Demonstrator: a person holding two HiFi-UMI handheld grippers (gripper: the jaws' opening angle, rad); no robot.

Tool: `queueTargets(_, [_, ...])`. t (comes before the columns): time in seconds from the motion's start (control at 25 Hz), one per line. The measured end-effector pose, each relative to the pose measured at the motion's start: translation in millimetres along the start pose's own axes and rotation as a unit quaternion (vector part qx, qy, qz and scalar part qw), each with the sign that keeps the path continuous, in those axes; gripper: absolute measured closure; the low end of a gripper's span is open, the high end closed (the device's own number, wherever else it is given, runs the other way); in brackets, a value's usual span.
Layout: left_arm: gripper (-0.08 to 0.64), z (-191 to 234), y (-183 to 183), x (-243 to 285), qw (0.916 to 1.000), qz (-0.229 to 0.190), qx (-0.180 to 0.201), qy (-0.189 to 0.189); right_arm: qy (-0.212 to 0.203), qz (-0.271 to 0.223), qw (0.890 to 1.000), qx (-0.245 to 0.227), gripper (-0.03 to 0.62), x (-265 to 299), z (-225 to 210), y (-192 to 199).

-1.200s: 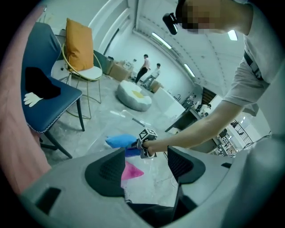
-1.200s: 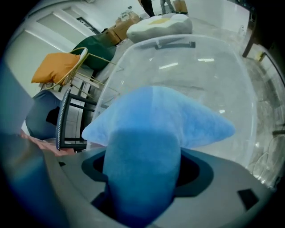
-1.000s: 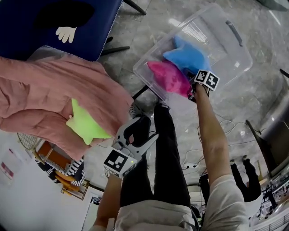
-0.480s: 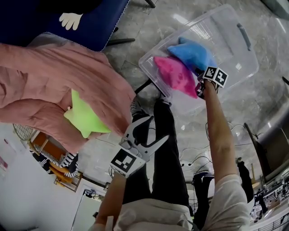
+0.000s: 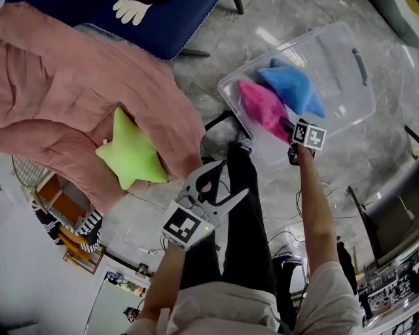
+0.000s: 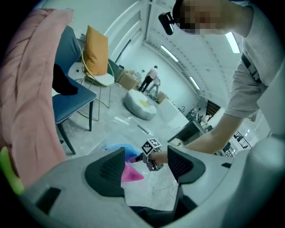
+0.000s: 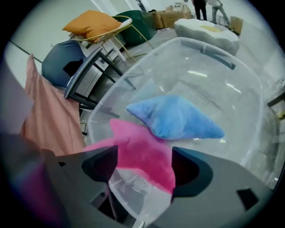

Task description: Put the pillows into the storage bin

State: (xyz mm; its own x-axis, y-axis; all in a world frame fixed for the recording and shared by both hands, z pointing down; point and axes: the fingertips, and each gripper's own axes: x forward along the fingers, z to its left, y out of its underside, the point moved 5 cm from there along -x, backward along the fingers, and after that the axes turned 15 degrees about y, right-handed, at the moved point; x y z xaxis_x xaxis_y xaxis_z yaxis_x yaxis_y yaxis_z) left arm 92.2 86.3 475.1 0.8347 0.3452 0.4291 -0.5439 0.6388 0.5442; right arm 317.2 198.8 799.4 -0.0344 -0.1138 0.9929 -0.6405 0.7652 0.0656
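No text or number is legible (in any view).

Grey marble floor (image 5: pixel 393 147) — clear storage bin (image 5: pixel 337 65) standing on it, blue chair (image 5: pixel 177 19) near the bin.

The storage bin (image 5: pixel 340 62) at upper right is clear, glossy plastic. The blue pillow (image 5: pixel 294 88), the pink pillow (image 5: pixel 262 108) and the green star pillow (image 5: pixel 134 154) at centre left are soft, matt plush cloth. The pink blanket (image 5: pixel 59 98) at upper left is matt, creased fabric. The chair seat (image 5: pixel 177 26) is dark blue upholstery with a stitched edge. The floor (image 5: pixel 386 150) looks like polished, veined grey stone. The left gripper (image 6: pixel 146 165) and the right gripper (image 7: pixel 144 171) have matt grey plastic bodies with dark, finely textured pads (image 6: pixel 107 171).
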Motion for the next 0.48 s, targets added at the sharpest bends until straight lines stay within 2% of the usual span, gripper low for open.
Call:
queueTargets(0.16, [0.261, -2.9, 7.1, -30.0, 0.9993, -0.036, 0.012, -0.004, -0.038, -0.034, 0.999, 0.007, 0.218, -34.6, 32.5, 10.9])
queueTargets(0.28, [0.261, -4.1, 18.3, -64.6, 0.9976, -0.069, 0.005, -0.005, -0.068, -0.075, 0.995, 0.007, 0.218, -65.9, 78.3, 5.8])
queueTargets(0.48, [0.261, 0.2, 38.3, -129.9, 0.9952, -0.088, 0.031, -0.027, -0.124, -0.164, 0.978, -0.018, 0.218, -136.1, 177.0, -26.9])
